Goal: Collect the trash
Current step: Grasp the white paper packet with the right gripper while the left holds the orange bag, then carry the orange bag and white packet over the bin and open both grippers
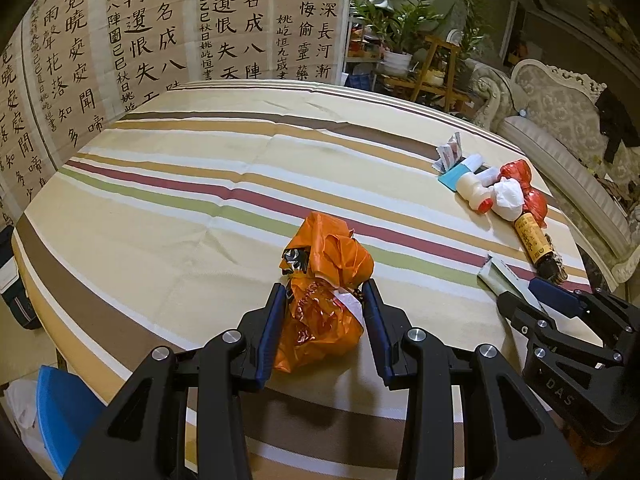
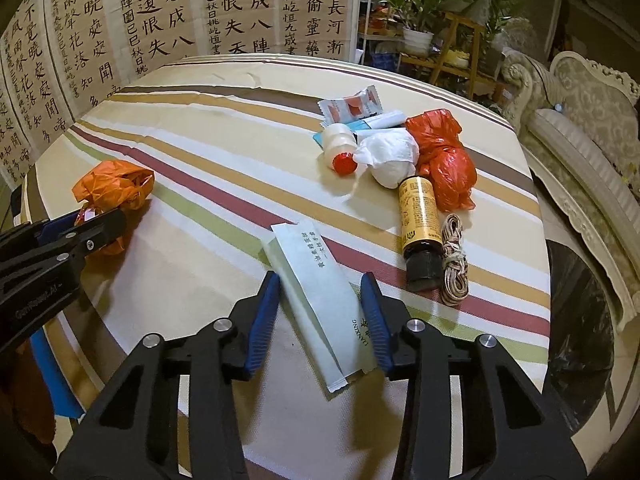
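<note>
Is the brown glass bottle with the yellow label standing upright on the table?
No, the brown glass bottle with the yellow label lies on its side on the striped tablecloth.

Quick tally of what's on the desk [image 2: 224, 92]: two crumpled plastic bags, one orange plastic bag [image 2: 114, 184] and one red plastic bag [image 2: 448, 160], plus two bottles, a small white bottle [image 2: 338, 146] with a red cap and a brown bottle [image 2: 418, 220] with a yellow label. Singles after that: one long pale sachet [image 2: 316, 292], one red-and-white snack wrapper [image 2: 350, 110], one wadded white tissue [image 2: 390, 156], one coil of string [image 2: 454, 264], and one teal-and-white packet [image 2: 376, 120] half hidden behind the pile. And two hand-held grippers, the left hand-held gripper [image 1: 325, 300] and the right hand-held gripper [image 2: 320, 300].
</note>
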The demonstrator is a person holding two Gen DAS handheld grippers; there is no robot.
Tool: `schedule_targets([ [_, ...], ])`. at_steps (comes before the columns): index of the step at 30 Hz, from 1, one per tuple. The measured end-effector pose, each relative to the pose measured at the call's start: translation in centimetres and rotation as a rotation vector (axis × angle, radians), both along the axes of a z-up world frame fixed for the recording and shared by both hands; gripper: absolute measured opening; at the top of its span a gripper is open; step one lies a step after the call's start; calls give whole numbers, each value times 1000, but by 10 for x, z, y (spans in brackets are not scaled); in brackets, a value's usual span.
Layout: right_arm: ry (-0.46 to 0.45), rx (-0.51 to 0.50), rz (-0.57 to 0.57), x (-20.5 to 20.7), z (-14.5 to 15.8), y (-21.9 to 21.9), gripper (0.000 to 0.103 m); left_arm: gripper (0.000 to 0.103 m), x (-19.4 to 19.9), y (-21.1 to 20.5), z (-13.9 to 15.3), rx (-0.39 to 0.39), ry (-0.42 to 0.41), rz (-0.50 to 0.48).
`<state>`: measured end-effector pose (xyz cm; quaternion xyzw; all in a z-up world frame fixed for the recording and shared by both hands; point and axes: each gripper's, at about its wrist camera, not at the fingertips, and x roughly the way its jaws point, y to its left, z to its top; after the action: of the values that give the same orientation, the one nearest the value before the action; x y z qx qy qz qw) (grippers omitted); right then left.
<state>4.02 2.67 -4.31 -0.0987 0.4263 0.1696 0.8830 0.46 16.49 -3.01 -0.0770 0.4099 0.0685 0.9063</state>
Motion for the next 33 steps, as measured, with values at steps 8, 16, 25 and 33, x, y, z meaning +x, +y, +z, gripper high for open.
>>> schedule_targets([
  [8, -30, 21, -5, -10, 6, -2, 14, 40, -6, -5, 1, -2, -6, -9],
  [16, -34, 51, -19, -12, 9, -9, 11, 40, -9, -12, 4, -1, -10, -25],
  [25, -52, 84, -36, -14, 20, -21, 5, 40, -9, -24, 10, 6, -28, -52],
  [33, -59, 117, -62, -17, 27, -37, 4, 40, -8, -47, 12, 9, -35, -97],
])
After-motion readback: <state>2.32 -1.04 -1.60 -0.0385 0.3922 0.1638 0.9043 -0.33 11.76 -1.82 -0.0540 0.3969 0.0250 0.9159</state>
